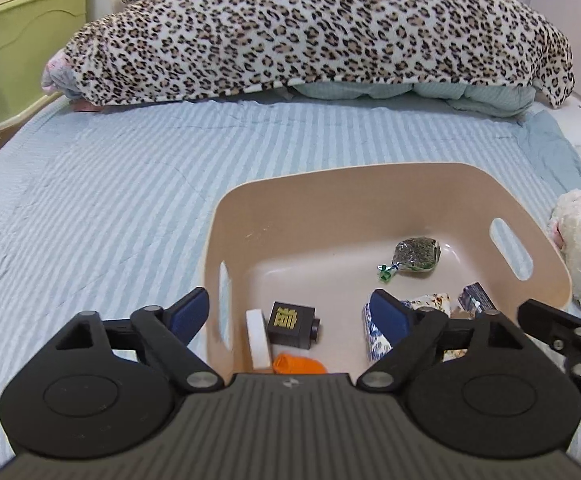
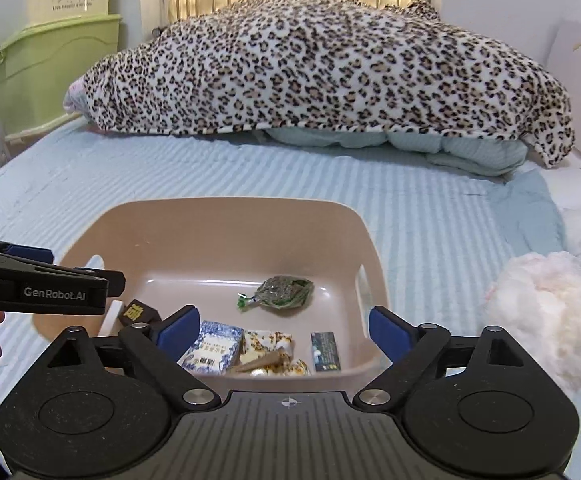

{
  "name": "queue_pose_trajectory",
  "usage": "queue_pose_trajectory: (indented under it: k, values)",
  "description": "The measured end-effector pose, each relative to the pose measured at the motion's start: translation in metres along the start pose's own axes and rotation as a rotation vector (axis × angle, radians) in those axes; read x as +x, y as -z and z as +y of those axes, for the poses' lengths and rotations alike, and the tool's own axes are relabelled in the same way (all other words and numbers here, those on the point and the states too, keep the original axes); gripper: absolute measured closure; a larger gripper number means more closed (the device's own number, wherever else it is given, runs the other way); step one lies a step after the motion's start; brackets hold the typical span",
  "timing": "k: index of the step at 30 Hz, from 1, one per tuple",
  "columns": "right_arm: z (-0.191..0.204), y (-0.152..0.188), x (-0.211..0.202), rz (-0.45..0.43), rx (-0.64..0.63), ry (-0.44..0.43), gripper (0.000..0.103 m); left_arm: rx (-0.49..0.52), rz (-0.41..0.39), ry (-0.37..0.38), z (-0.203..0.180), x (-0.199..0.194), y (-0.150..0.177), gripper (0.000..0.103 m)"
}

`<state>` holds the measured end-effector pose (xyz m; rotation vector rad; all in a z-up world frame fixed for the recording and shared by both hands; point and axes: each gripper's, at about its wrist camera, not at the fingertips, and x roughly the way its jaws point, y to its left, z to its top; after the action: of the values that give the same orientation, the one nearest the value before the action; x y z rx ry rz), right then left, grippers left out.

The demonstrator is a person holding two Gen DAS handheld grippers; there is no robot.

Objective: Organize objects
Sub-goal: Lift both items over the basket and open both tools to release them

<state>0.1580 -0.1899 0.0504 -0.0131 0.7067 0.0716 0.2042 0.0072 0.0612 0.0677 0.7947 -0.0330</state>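
Both grippers hang over the near rim of the beige bin (image 2: 226, 216), jaws spread wide and holding nothing: left gripper (image 1: 290, 312), right gripper (image 2: 282, 326). Inside the bin lie a green-tied sachet (image 2: 284, 290), its tied neck pointing left, a blue-and-white carton (image 2: 212, 350), a dark small packet (image 2: 325, 351) with its long axis running away from the camera, and a black cube (image 1: 290, 322). An orange item (image 1: 298, 364) is half hidden by the left gripper's body. Striped bedding (image 1: 110, 200) lies open left of the bin; a leopard blanket (image 1: 310, 28) bounds the far side.
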Motion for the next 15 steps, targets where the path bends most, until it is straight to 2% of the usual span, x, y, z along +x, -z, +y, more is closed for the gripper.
queue_pose_trajectory:
  k: [15]
  values:
    - [0.008, 0.035, -0.063, 0.001, 0.023, -0.027, 0.005, 0.009, -0.056, 0.027, 0.002, -0.073, 0.043, 0.014]
